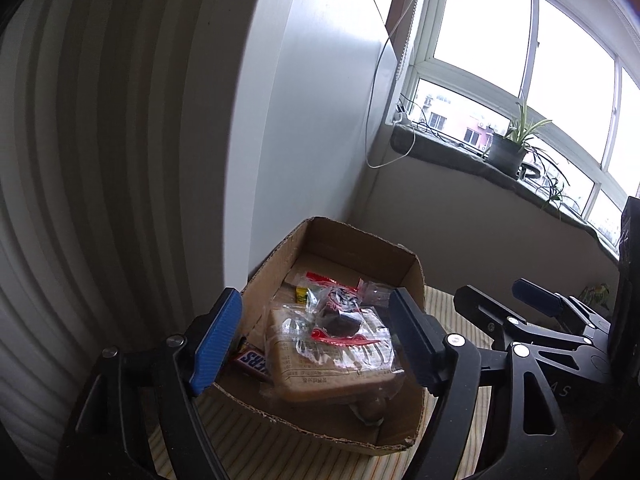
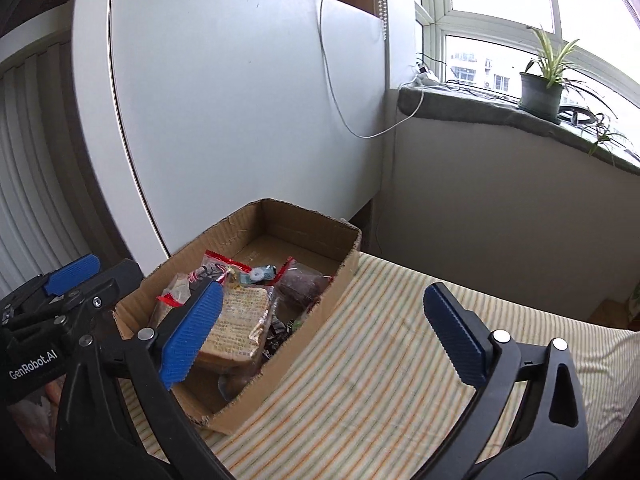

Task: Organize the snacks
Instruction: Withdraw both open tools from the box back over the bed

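An open cardboard box (image 1: pixel 404 280) stands on a striped cloth and holds several snacks: a wrapped bread slice (image 1: pixel 332 364), a red-trimmed clear packet (image 1: pixel 340 316) with a dark snack on top of it, and a Snickers bar (image 1: pixel 250 360). My left gripper (image 1: pixel 316 340) is open and empty, hovering above the box. In the right wrist view the box (image 2: pixel 320 320) sits to the left, with the bread slice (image 2: pixel 240 320) and a dark wrapped cake (image 2: pixel 302 286) inside. My right gripper (image 2: pixel 320 336) is open and empty, over the box's right wall.
A white panel (image 2: pixel 248 112) stands behind the box. A dangling white cable (image 2: pixel 332 80) hangs in front of it. A windowsill with a potted plant (image 2: pixel 544 84) is at the back right. The striped cloth (image 2: pixel 400 360) stretches right of the box.
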The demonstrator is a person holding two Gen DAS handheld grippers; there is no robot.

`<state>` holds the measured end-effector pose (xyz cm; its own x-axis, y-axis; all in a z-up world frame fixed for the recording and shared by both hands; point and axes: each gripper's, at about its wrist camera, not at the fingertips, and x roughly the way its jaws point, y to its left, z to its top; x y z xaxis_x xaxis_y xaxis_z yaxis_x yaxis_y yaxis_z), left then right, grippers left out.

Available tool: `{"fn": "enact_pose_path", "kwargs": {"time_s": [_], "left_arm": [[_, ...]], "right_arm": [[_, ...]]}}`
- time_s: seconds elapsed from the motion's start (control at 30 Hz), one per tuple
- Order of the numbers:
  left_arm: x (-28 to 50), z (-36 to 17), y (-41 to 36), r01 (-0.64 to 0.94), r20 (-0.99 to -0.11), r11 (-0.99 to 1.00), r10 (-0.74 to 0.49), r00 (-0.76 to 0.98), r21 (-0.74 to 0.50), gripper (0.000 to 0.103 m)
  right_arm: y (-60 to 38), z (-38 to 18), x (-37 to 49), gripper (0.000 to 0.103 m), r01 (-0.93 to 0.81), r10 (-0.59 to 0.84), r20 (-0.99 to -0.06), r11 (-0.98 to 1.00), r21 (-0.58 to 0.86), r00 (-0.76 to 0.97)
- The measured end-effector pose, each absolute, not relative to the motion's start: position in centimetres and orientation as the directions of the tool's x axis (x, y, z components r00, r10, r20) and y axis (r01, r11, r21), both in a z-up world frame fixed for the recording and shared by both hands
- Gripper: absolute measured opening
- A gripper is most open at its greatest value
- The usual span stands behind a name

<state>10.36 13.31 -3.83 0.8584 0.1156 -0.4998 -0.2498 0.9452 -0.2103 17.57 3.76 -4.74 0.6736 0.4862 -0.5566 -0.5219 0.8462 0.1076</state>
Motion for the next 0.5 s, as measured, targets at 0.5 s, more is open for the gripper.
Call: {"fn": "enact_pose_path", "kwargs": {"time_s": [0.5], "left_arm": [[5.5,-1.8,-0.4,-0.042,-0.451,0.998,0.019,0.892,-0.04,0.083]], "right_arm": [[-16.0,-4.0,6.9,0.103,-0.202,0.231,-0.521,0.973,0.114,0.822]]}}
